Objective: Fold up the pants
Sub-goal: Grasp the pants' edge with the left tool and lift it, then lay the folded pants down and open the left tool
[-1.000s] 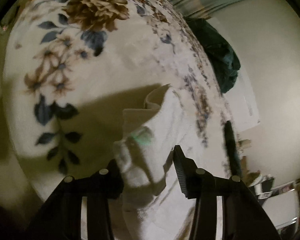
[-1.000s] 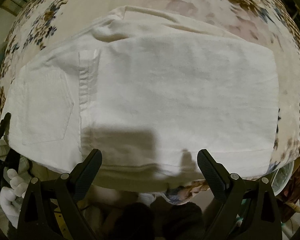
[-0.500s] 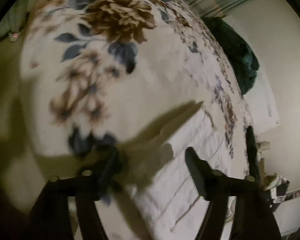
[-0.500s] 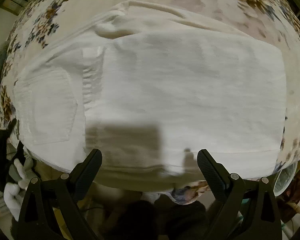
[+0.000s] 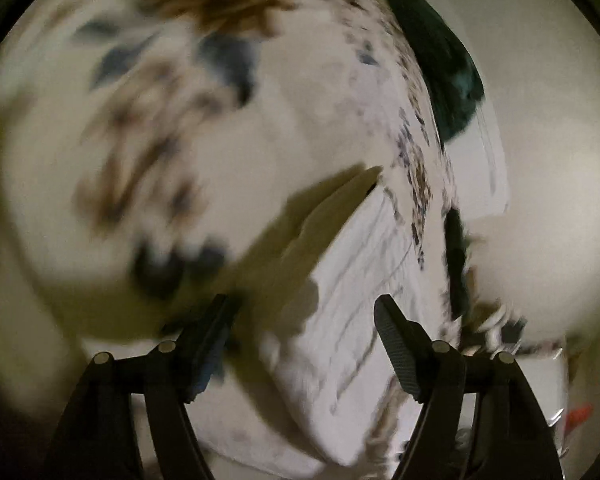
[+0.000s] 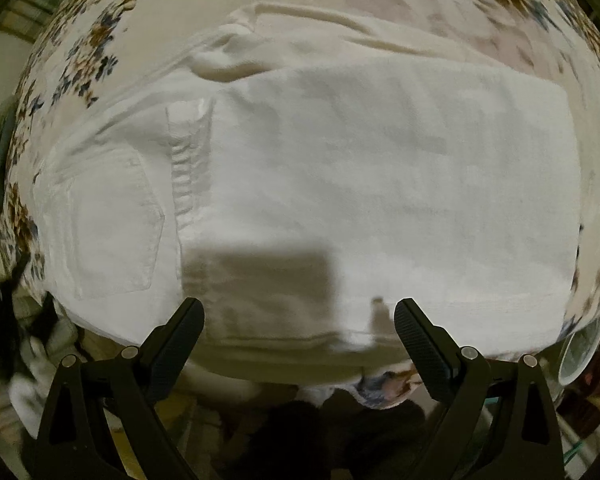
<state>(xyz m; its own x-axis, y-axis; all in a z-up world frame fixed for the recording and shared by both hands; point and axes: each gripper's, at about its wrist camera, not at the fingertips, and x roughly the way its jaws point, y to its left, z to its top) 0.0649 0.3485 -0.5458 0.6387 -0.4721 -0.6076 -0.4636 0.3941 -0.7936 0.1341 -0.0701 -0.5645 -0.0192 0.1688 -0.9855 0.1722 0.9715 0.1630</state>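
a: on the floral blanket (image 6: 92,52) the white pants (image 6: 380,184) lie flat, already doubled over, back pocket (image 6: 116,228) at the left end.
b: handling?
a: soft, light, limp cloth, looks a bit thick, so it should sag and drag. best taken at the near folded edge or a corner, both layers together.
b: grippers?
a: right gripper (image 6: 300,332) hovers over the near edge, pointing across the pants, jaws apart, nothing held. left gripper (image 5: 300,340) low over the pants' end, view blurred, jaws apart, empty too.
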